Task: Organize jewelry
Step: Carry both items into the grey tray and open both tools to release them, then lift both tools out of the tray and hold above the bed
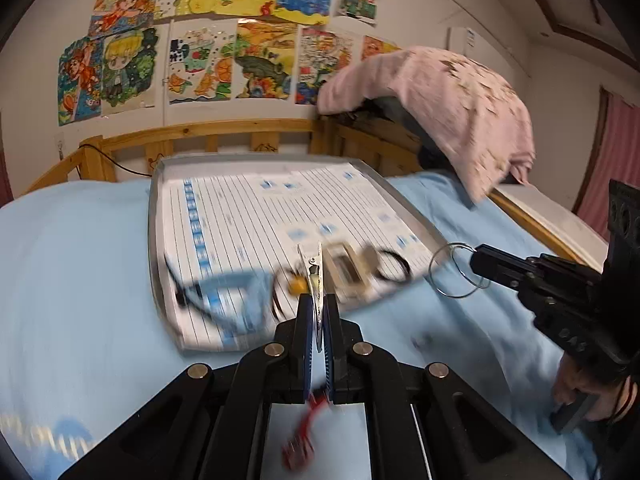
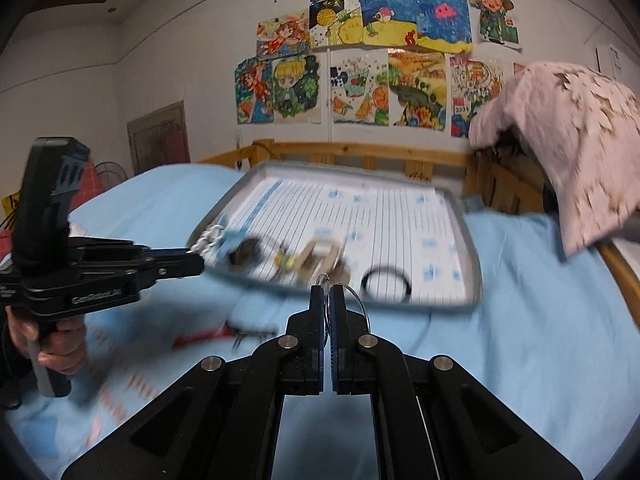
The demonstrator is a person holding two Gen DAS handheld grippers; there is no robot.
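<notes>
Jewelry [image 1: 352, 270] cluttered along near edge of lined tray [image 1: 158, 216] on blue bed [image 1: 76, 260]. Left gripper [image 1: 319, 316]: jaws pinched on silver hair clip [image 1: 316, 270], over tray's near edge. Right gripper [image 2: 328, 300], right of it: jaws clamped on wire ring [image 1: 454, 270]. Judgement: carry each item over bare tray area before releasing, keep pieces apart.

Black linkage left gripper [image 1: 319, 304], blue pads, silver pivot screws; "GenRobot.AI" lettering.
</notes>
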